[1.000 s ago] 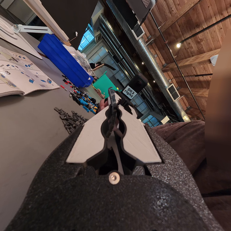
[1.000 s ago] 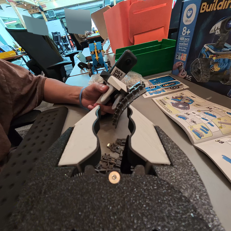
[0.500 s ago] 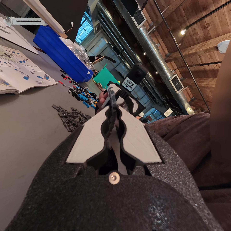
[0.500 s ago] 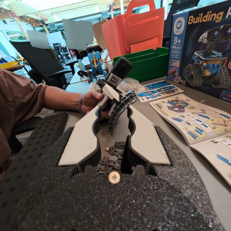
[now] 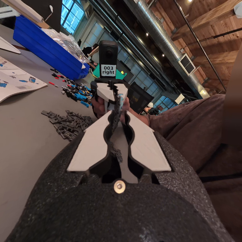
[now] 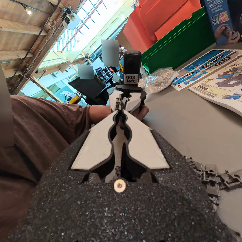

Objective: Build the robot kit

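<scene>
- Left wrist view, far left: open instruction booklet [image 5: 19,83] flat on the grey worktop [image 5: 26,150]; blue bin [image 5: 45,48] behind it, at 11 o'clock.
- Loose blue, black and red parts [image 5: 78,91] are scattered at 10 o'clock of the left tongs [image 5: 118,113]; a grey link pile [image 5: 68,124] lies at 9 o'clock, near the tips.
- Left tongs: tips are apart around a dark track strip [image 5: 115,117] raised off the worktop. Whether it is pinched cannot be told.
- The strip runs on toward 12 o'clock into the right tongs [image 5: 113,91], which are clamped on its far end, tips nearly together.
- Right wrist view, right side: crumpled plastic bag [image 6: 157,79] and green bin [image 6: 176,45] at 1 o'clock, more grey links [image 6: 209,175] at 4 o'clock.
</scene>
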